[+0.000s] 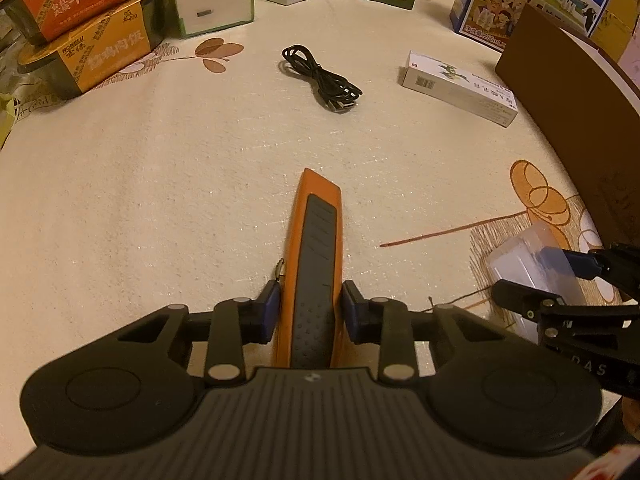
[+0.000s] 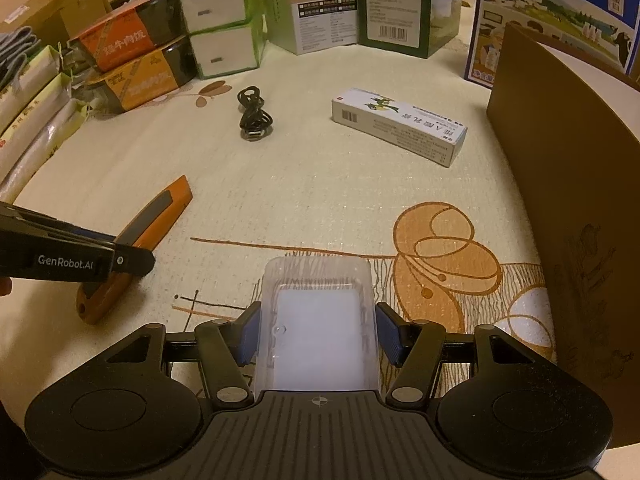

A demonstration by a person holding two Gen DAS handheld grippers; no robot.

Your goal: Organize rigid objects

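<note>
The left tongs (image 1: 308,312) sit closed on the orange utility knife (image 1: 318,264), which lies on the desk (image 1: 160,200) at lower centre of the left wrist view, blue pads against both its sides. The right tongs (image 2: 318,330) are clamped on a clear plastic box (image 2: 320,320) at lower centre of the right wrist view. Further up lie a coiled black cable (image 1: 320,78) and a white carton (image 1: 460,88), well apart.
</note>
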